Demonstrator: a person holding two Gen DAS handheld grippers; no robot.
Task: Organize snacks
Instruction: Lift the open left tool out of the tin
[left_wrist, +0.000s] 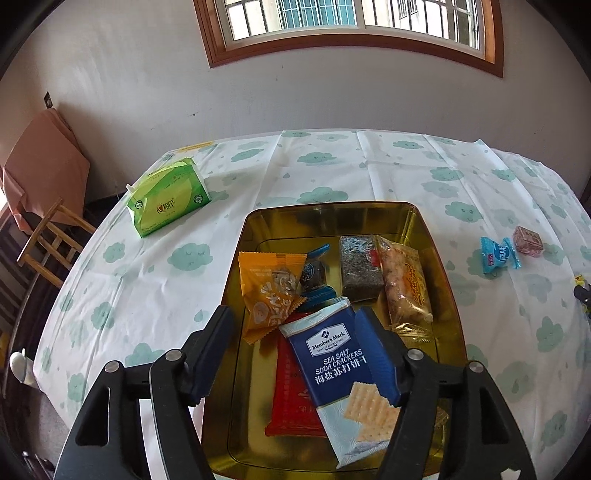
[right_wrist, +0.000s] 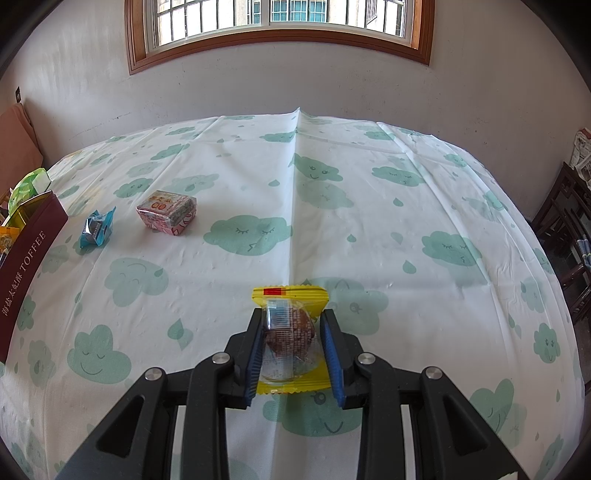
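My right tongs (right_wrist: 291, 354) are clamped on the yellow-edged snack pack (right_wrist: 290, 332), pads on its two long sides around the round dark cake inside. I judge it light, crinkly and a little slippery, and the cake crushable, so the grip belongs on the bulge, not the flat seal ends. These tongs tilt steeply down over the counter (right_wrist: 332, 229). My left tongs (left_wrist: 299, 350) stand apart with nothing pressed between them, angled down over the gold tin (left_wrist: 255, 221). The cracker pack (left_wrist: 343, 369) lies loose in it, stiff but brittle. Farther out on the counter wait the blue candy (right_wrist: 96, 230) and the pink pack (right_wrist: 166, 212), both small and light, best taken across their middles.
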